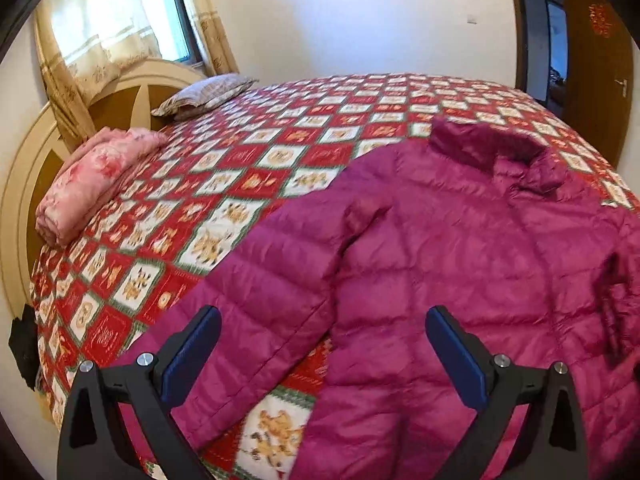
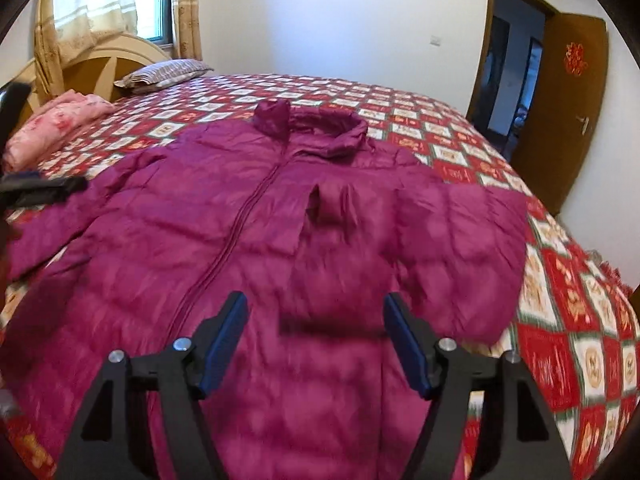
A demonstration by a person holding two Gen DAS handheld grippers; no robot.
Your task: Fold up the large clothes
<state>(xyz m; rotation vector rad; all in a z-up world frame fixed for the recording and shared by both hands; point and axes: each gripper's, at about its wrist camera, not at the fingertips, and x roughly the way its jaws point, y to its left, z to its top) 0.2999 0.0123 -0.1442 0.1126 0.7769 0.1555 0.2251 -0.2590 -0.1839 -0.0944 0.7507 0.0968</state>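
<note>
Headboard side, far left of the left claw: a folded pink blanket (image 1: 96, 180) and a striped pillow (image 1: 204, 94) lie at the head of the bed, well apart from the work.

Bed cover: a red and white patterned quilt (image 1: 224, 184) gives a broad flat surface, likely chosen so a large garment can lie spread out.

Left claw (image 1: 322, 354): jaws stand wide apart with nothing between them, hovering just above the garment and pointing down at it.

Left sleeve (image 1: 260, 304): directly ahead of the left claw, stretched out sideways onto the quilt and not yet folded in.

Garment: a magenta puffer jacket (image 2: 240, 248) lies front up under both claws, zip closed along its middle, collar (image 2: 320, 126) at the far end (away from the claws).

Right claw (image 2: 316, 344): jaws apart and empty, hanging over the jacket's lower front.

Right sleeve (image 2: 448, 240): ahead and to the right of the right claw, it appears already laid across the chest, its cuff (image 2: 332, 204) resting beside the zip; the picture is blurred here.

Door (image 2: 560, 120): far right of the right claw, standing open.

Step in hand (a judgement): one sleeve seems folded, so the outstretched left sleeve is probably next.
</note>
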